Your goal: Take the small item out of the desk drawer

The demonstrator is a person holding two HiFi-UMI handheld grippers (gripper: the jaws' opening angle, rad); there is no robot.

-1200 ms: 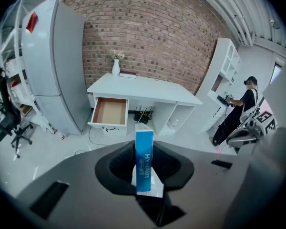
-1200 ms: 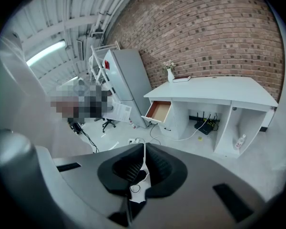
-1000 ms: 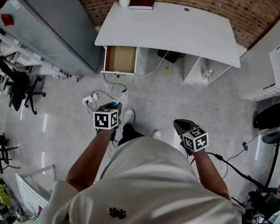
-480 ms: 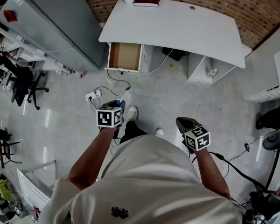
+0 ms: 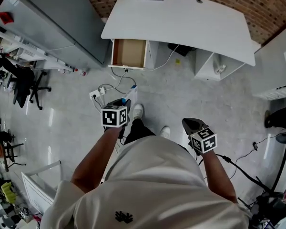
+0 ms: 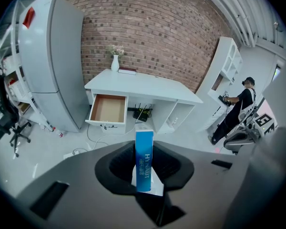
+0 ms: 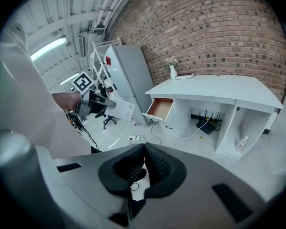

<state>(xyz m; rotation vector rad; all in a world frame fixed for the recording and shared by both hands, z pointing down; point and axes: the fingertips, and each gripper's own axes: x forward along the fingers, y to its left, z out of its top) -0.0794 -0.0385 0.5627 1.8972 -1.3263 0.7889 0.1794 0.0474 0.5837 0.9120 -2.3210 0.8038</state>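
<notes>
Left gripper nudged right, blue box clamped upright between fingers

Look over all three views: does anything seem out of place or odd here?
The desk drawer stands pulled out and looks empty. A power strip and loose cables sprawl on the floor in front of it. The left gripper clamps a blue box upright.

Head view, from above the standing person, looks steeply down on the floor and the white desk with its open drawer ahead. Both gripper views, held low and well back, face that same desk and drawer against the brick wall.
</notes>
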